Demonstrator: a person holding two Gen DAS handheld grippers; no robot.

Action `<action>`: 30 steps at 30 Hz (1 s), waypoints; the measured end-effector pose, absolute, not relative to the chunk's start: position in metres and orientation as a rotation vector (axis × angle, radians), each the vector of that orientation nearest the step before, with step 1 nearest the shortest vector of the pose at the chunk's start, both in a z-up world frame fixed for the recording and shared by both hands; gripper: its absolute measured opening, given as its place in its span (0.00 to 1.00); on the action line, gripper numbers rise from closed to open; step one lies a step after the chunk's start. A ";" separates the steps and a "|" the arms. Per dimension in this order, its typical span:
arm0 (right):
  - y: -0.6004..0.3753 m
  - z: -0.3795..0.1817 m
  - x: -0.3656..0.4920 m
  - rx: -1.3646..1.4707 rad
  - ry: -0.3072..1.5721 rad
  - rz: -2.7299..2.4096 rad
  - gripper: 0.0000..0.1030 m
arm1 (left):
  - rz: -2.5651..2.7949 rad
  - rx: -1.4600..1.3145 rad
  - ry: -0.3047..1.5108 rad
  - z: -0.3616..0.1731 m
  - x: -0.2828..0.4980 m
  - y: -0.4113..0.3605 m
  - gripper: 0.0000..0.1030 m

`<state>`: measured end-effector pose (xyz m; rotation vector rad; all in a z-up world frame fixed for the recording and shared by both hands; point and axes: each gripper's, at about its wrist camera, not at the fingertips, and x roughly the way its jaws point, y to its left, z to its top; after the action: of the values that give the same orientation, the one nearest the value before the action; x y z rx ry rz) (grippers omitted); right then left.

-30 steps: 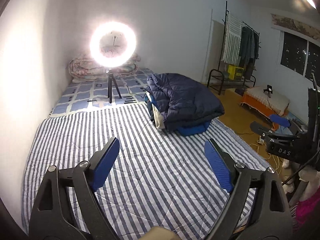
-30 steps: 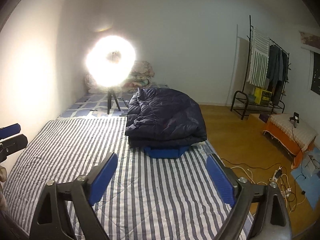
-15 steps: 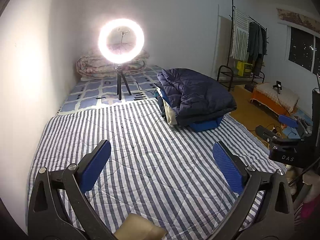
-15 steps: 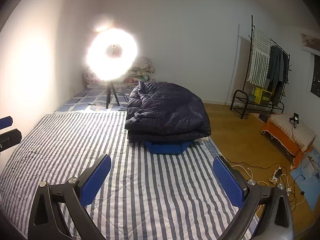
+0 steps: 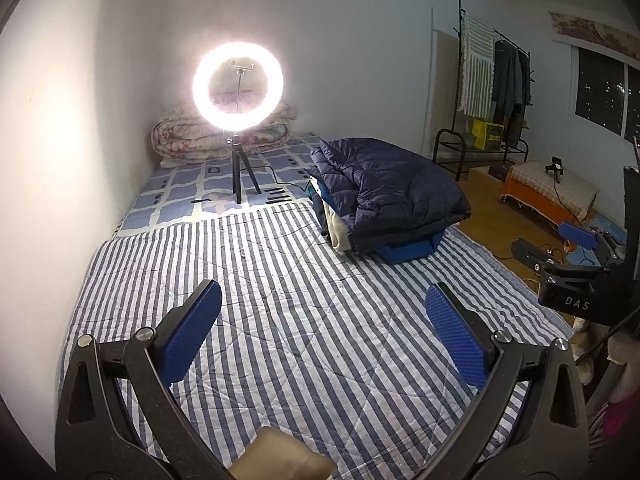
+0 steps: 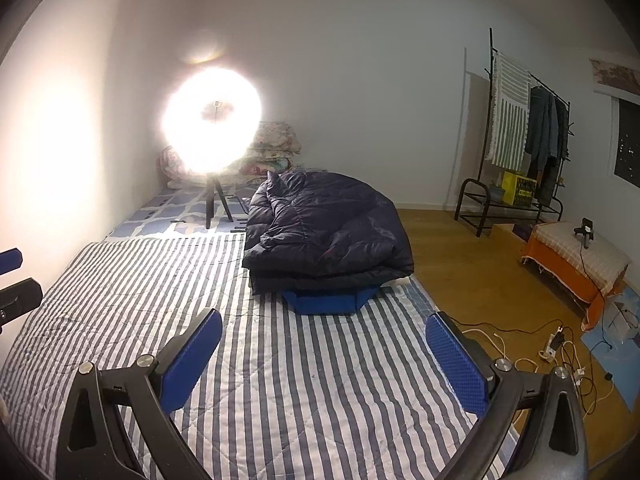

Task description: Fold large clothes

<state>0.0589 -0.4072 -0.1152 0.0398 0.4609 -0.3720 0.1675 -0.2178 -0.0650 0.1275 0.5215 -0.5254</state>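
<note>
A folded dark navy puffer coat [image 5: 390,196] lies on top of a stack of folded clothes at the far right of a blue-and-white striped quilt [image 5: 280,320]. A bright blue garment [image 6: 326,302] and a beige one [image 5: 334,228] show beneath it. The coat also shows in the right wrist view [image 6: 324,228]. My left gripper [image 5: 322,330] is open and empty, held above the quilt's middle. My right gripper [image 6: 323,350] is open and empty, above the quilt short of the stack. A tan fabric piece [image 5: 280,460] sits at the bottom edge of the left view.
A lit ring light on a tripod [image 5: 238,80] stands behind the quilt, with a rolled floral duvet [image 5: 188,140] against the wall. A clothes rack [image 6: 520,140], an orange-covered stool [image 6: 576,260] and cables [image 6: 560,352] are on the wood floor at right.
Both grippers have opened wider and drawn slightly back and up from the stack. The clothes stack has not moved.
</note>
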 end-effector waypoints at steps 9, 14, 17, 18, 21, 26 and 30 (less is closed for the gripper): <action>-0.412 -0.117 0.058 0.061 0.476 -0.367 1.00 | -0.545 0.141 0.516 -0.065 0.164 -0.222 1.00; -0.412 -0.118 0.059 0.061 0.475 -0.370 1.00 | -0.553 0.143 0.518 -0.065 0.162 -0.224 1.00; -0.413 -0.118 0.059 0.060 0.475 -0.374 1.00 | -0.559 0.146 0.521 -0.065 0.161 -0.225 1.00; -0.413 -0.118 0.059 0.060 0.474 -0.376 1.00 | -0.560 0.148 0.521 -0.065 0.160 -0.226 1.00; -0.414 -0.119 0.059 0.062 0.474 -0.376 1.00 | -0.561 0.146 0.521 -0.065 0.160 -0.226 1.00; -0.414 -0.119 0.059 0.060 0.474 -0.376 1.00 | -0.568 0.148 0.520 -0.066 0.158 -0.225 1.00; -0.413 -0.119 0.059 0.061 0.477 -0.376 1.00 | -0.568 0.149 0.521 -0.066 0.158 -0.226 1.00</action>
<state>0.0590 -0.4130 -0.1194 0.0607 0.4766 -0.3758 0.1580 -0.2257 -0.0656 0.1492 0.5209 -0.5676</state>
